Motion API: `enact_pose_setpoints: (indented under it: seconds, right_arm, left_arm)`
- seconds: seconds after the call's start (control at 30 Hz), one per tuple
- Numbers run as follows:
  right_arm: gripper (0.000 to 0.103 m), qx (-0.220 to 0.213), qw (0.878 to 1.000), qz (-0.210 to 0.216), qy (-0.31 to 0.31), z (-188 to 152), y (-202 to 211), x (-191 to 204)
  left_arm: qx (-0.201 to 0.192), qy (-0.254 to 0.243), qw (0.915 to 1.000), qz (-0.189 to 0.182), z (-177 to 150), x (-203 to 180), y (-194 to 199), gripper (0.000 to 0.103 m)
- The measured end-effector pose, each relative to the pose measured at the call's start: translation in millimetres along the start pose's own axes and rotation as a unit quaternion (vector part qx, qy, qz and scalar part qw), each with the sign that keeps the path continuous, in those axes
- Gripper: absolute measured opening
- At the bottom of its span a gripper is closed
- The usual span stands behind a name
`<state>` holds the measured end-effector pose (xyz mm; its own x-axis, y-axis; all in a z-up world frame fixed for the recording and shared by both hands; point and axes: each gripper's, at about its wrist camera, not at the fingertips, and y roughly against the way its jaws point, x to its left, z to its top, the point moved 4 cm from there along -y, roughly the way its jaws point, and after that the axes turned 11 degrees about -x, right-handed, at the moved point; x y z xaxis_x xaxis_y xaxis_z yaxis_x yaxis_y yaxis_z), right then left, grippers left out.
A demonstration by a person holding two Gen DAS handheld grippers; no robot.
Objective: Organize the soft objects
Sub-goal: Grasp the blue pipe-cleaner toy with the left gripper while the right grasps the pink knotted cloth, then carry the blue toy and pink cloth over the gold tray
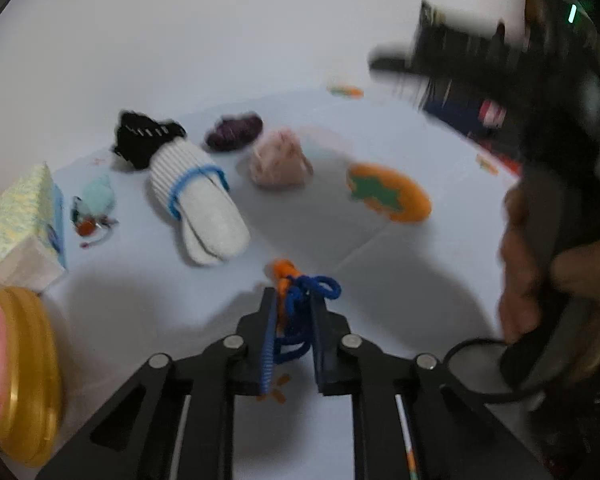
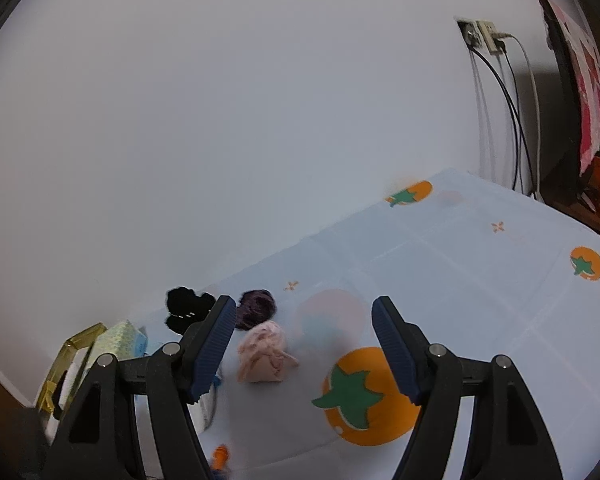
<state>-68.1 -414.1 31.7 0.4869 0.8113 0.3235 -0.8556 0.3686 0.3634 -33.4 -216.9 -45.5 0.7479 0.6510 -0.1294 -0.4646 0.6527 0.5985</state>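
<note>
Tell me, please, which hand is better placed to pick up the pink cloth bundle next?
The right. Its gripper is open and empty, with the pink cloth bundle lying just ahead between its fingers. The left gripper is shut on the orange and blue cords.

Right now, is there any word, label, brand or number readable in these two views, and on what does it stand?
None reads.
Tissue box: blue oval brand mark, too blurred.
Gold round tin: pink lid label with writing, too blurred.
Tablecloth: only printed fruit and small flowers, no text.
</note>
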Motion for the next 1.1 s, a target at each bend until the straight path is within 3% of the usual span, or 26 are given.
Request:
enact_pose_setpoints:
  seconds: [0.13,0.23,0.37,0.5,0.53,0.6,0.73,0.9,1.1]
  right_arm:
    - [0.072,0.03,1.0,0.001,0.007,-10.0,-15.7,-1.1]
    - [0.072,0.067,0.997,0.01,0.024,-24.0,-33.0,8.5]
    - [0.072,0.112,0.992,0.015,0.049,-38.3,-66.1,29.9]
    - [0.071,0.148,0.986,-0.013,0.077,-51.3,-96.3,40.7]
    - [0.054,0.158,0.984,-0.017,0.082,-55.2,-101.7,41.2]
    - [0.034,0.181,0.98,0.011,0.079,-61.0,-106.0,43.0]
    - [0.021,0.163,0.982,0.019,0.09,-57.7,-88.3,43.3]
    - [0.021,0.105,0.992,0.051,0.045,-43.6,-41.3,49.5]
    - [0.021,0.049,0.995,0.068,0.048,-48.5,6.4,83.9]
  left_arm:
    - [-0.081,0.032,0.9962,-0.003,24.5,22.8,41.1,0.013]
    - [-0.124,0.041,0.9906,0.039,34.7,42.9,66.1,0.013]
    - [-0.142,0.057,0.9855,0.073,36.8,61.4,81.3,0.013]
    - [-0.141,0.058,0.9839,0.094,36.0,70.1,77.2,0.013]
    - [-0.138,0.057,0.9839,0.098,35.4,70.6,74.3,0.013]
    - [-0.131,0.057,0.9844,0.103,34.3,72.4,68.4,0.013]
    - [-0.131,0.049,0.9845,0.106,33.9,73.0,70.7,0.013]
    - [-0.145,0.049,0.9825,0.106,35.9,78.1,84.9,0.013]
    - [-0.156,0.046,0.9791,0.122,33.5,97.5,104.4,0.013]
